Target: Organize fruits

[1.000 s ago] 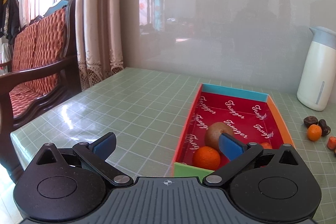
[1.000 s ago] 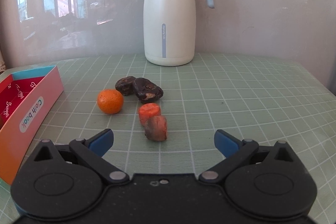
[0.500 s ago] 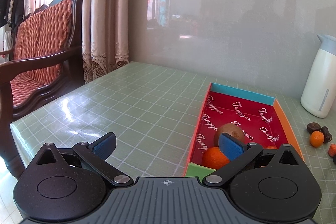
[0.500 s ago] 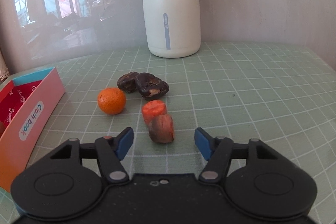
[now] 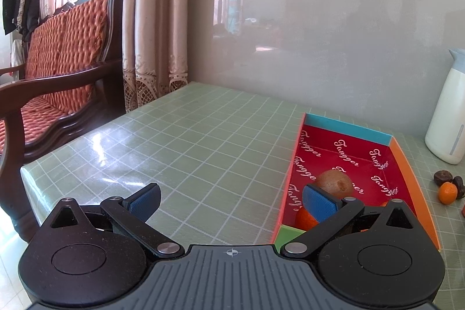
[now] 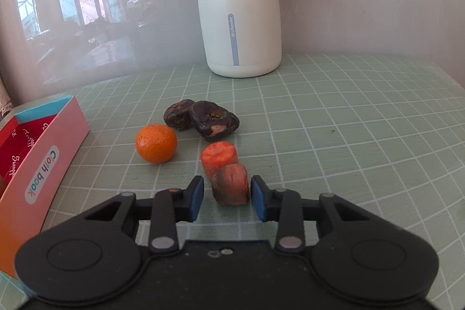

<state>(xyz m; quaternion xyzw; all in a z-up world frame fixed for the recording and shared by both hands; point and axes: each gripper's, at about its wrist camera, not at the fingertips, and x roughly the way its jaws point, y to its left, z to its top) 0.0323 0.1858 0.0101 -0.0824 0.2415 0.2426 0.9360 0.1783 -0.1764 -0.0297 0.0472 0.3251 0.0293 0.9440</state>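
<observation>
**Right hand-held gripper around a carrot piece, left one waits wide apart**

The right hand-held gripper (image 6: 227,198) is low over the green checked surface (image 6: 348,135). Its two blue pads (image 6: 196,197) stand on both sides of a brownish carrot piece (image 6: 231,184). The gap between them is narrow, but a small space shows on each side of the piece, so the pads are not yet clamped on it. A second carrot piece (image 6: 218,157), brighter orange, lies just behind the first and seems to touch it.

To the left of the carrot pieces there is a small orange (image 6: 156,146). Behind it lie two dark, wrinkled fruits (image 6: 203,119), touching each other. A white thermos jug (image 6: 239,7) with a pale blue lid stands further back, near the wall. At the left edge is a colourful box (image 6: 49,153) with the words "Cloth book" on its pink side.

The left hand-held gripper (image 5: 231,198) has its fingers wide apart and holds nothing. It is above the surface, beside the left wall of the same box (image 5: 407,164), which is red inside. In the box lie a brown kiwi (image 5: 334,182) and an orange fruit (image 5: 306,218) that is partly hidden behind the right finger. A wooden armchair (image 5: 58,63) with red cushions and a curtain (image 5: 154,19) are to the left.
</observation>
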